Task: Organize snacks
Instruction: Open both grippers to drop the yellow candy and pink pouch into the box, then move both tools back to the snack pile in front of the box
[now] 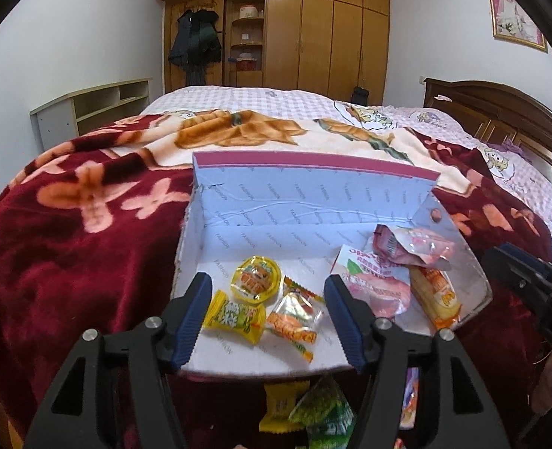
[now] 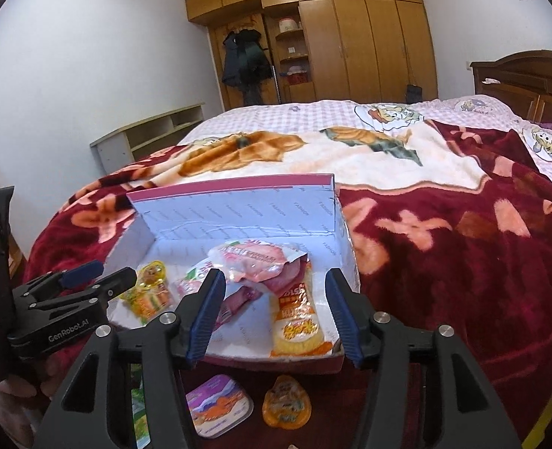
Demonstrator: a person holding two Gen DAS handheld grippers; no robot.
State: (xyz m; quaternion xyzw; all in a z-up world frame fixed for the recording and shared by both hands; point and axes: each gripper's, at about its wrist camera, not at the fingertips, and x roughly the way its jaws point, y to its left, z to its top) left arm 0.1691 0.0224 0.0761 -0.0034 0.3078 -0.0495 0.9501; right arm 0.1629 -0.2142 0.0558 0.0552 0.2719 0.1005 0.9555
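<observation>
An open white box [image 1: 261,202] [image 2: 238,217] with a pink rim sits on a red blanket. It holds a yellow jelly cup [image 1: 255,278], a yellow candy [image 1: 235,316], an orange candy [image 1: 294,318], pink packets [image 1: 379,284] [image 2: 261,262] and an orange cracker pack [image 1: 435,295] [image 2: 296,327]. My left gripper [image 1: 268,312] is open and empty over the box's near edge, around the candies. My right gripper [image 2: 276,312] is open and empty over the cracker pack. Loose snacks lie in front of the box: a yellow pack [image 1: 281,406], a green bag [image 1: 326,417], a purple tub [image 2: 220,406], an orange jelly cup [image 2: 286,408].
The red flowered blanket [image 1: 74,247] covers the bed's near end, a pink checked sheet [image 1: 261,99] beyond. A low shelf [image 1: 100,106] stands left, a wardrobe [image 1: 313,37] at the back, a wooden headboard [image 1: 500,112] right. The left gripper shows at the left edge of the right wrist view [image 2: 85,280].
</observation>
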